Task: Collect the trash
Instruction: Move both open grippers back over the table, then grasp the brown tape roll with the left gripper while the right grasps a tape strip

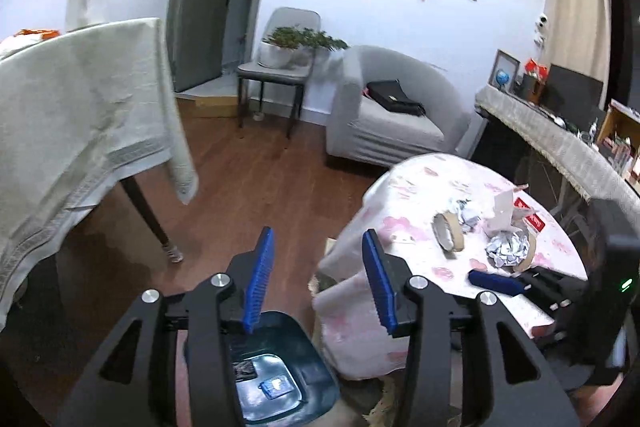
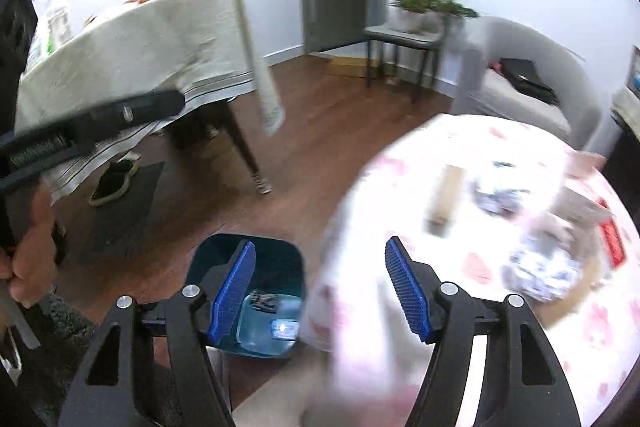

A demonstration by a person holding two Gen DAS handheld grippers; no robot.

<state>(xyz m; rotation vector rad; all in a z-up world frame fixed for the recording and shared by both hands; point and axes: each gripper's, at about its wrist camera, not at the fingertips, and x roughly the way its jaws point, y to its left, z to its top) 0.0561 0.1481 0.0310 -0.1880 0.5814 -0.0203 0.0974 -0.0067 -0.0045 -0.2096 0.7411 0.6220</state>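
A teal trash bin (image 1: 296,331) stands on the floor beside the round table's pink-flowered cloth (image 1: 404,187). It holds a dark scrap (image 1: 244,371) and a blue-white packet (image 1: 276,386). On the table lie a crumpled foil ball (image 1: 506,249), a second crumpled ball (image 1: 466,213), a cardboard tape ring (image 1: 448,231), torn white paper (image 1: 502,213) and red cards (image 1: 530,215). My left gripper (image 1: 317,233) hangs open and empty above the bin. My right gripper (image 2: 321,243) is open and empty between the bin (image 2: 280,247) and the blurred table edge.
A table under a pale cloth (image 1: 80,107) stands at left, its dark leg (image 1: 152,223) close to the bin. Behind are a grey armchair (image 1: 392,131) with a black bag, a chair with a plant (image 1: 280,67) and a cluttered sideboard (image 1: 560,143). Shoes (image 2: 116,179) lie under the left table.
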